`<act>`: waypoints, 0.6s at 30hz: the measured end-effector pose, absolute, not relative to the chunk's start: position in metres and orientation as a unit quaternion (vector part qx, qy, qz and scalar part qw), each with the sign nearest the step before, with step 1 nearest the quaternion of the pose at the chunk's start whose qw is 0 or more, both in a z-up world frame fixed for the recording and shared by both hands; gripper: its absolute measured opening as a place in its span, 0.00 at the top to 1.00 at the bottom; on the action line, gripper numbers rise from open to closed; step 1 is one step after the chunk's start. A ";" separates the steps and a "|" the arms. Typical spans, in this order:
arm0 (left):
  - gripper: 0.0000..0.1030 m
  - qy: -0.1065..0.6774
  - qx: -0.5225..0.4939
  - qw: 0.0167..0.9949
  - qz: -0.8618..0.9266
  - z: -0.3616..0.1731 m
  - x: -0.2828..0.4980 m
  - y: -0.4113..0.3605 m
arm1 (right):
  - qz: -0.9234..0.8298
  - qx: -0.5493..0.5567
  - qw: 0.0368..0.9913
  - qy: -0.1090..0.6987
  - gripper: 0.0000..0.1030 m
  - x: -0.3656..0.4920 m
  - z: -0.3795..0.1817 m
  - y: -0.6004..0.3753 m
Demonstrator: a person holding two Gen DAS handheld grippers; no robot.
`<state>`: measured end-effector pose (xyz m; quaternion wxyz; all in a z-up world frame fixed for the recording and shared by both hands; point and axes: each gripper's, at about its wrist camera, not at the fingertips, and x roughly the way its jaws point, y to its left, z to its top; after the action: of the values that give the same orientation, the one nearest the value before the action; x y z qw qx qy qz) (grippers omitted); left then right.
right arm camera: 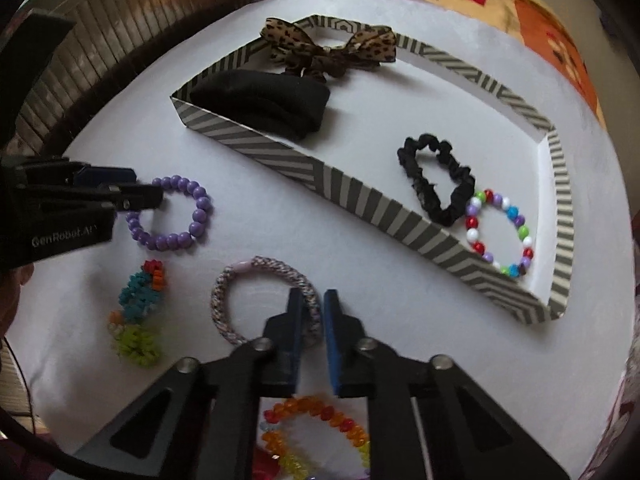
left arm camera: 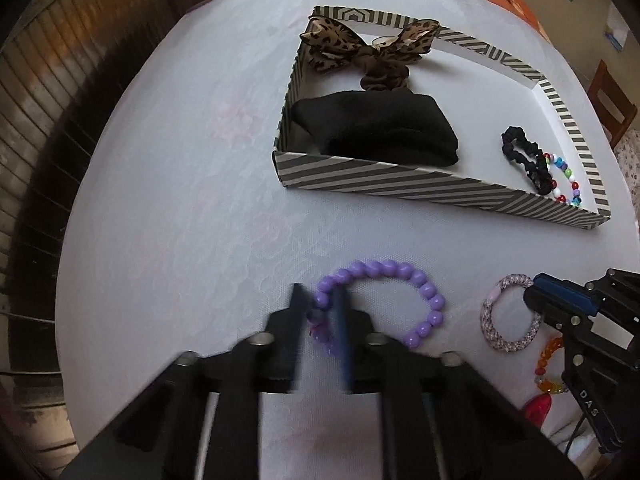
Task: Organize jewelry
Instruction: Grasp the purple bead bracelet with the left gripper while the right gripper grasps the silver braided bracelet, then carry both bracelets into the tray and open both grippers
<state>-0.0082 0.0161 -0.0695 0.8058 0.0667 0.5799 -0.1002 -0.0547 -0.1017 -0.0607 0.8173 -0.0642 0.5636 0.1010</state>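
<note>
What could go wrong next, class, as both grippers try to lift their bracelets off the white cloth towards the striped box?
1. The left gripper pinches only one side of the purple bead bracelet; round beads could slip out as it rises.
2. The right gripper is shut on the braided band, whose free loop may snag the striped box wall.
3. The pads sit low on the white cloth and might catch it.

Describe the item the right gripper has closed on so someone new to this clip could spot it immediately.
Start at the striped tray on the white table; several loops lie loose in front of its near wall. The one in the right gripper is the braided hair tie, beside the purple bead bracelet held by the left gripper. It alone is a woven pink-grey cord ring, not beads.
</note>
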 end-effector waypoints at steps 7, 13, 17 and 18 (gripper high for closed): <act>0.98 0.581 0.021 0.802 -0.136 -0.043 -0.010 0.020 | 0.105 -0.030 0.836 0.538 0.93 -0.061 -0.027 -0.121; 0.98 0.550 0.009 0.817 -0.172 0.003 -0.008 0.007 | 0.078 0.003 0.854 0.514 0.93 -0.057 0.010 -0.163; 0.98 0.534 0.010 0.824 -0.190 0.023 0.007 -0.010 | 0.052 0.021 0.862 0.504 0.93 -0.048 0.020 -0.192; 0.98 0.530 0.011 0.825 -0.194 0.030 0.008 -0.012 | 0.048 0.026 0.863 0.502 0.93 -0.046 0.021 -0.197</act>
<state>0.0075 -0.0120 0.0297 0.8253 0.0109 0.5301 -0.1942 -0.0460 -0.1972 0.0206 0.8628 0.0259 0.5025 0.0484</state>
